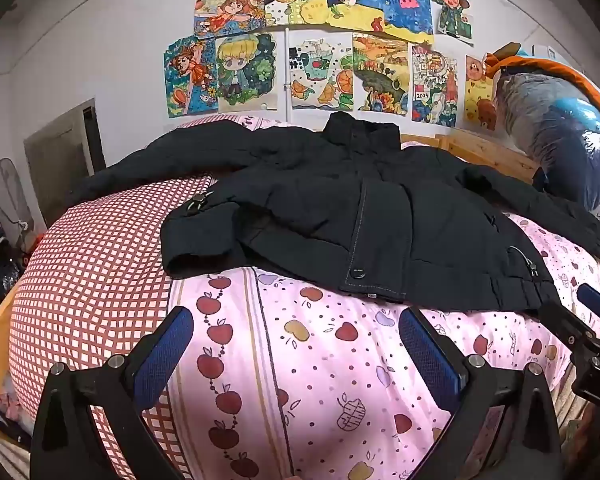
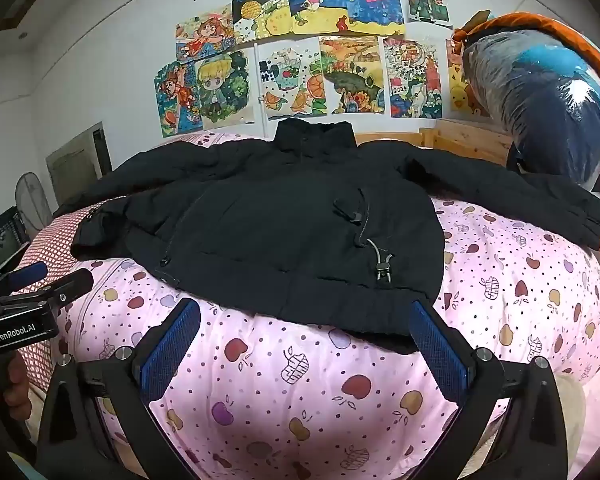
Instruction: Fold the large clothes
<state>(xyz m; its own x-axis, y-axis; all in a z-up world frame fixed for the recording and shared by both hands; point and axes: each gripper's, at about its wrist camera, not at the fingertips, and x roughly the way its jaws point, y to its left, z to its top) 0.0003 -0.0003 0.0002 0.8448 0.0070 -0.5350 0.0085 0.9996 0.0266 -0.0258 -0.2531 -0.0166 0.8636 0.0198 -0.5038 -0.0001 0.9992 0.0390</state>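
A large black jacket (image 1: 340,208) lies spread flat, front up, on the bed, collar toward the wall and both sleeves stretched out; it also shows in the right wrist view (image 2: 284,220). My left gripper (image 1: 296,320) is open and empty, hovering over the pink quilt just short of the jacket's hem. My right gripper (image 2: 306,312) is open and empty, its fingertips at the jacket's hem, the right fingertip (image 2: 424,312) at the hem's edge. The right gripper (image 1: 592,320) shows at the left view's right edge, and the left gripper (image 2: 48,280) at the right view's left edge.
The bed carries a pink apple-print quilt (image 1: 320,360) and a red checked cover (image 1: 92,264) on the left. A wooden headboard (image 1: 488,152) and a plastic-wrapped blue bundle (image 1: 560,128) stand at the back right. Drawings (image 1: 320,40) cover the wall. A fan (image 1: 8,192) stands at left.
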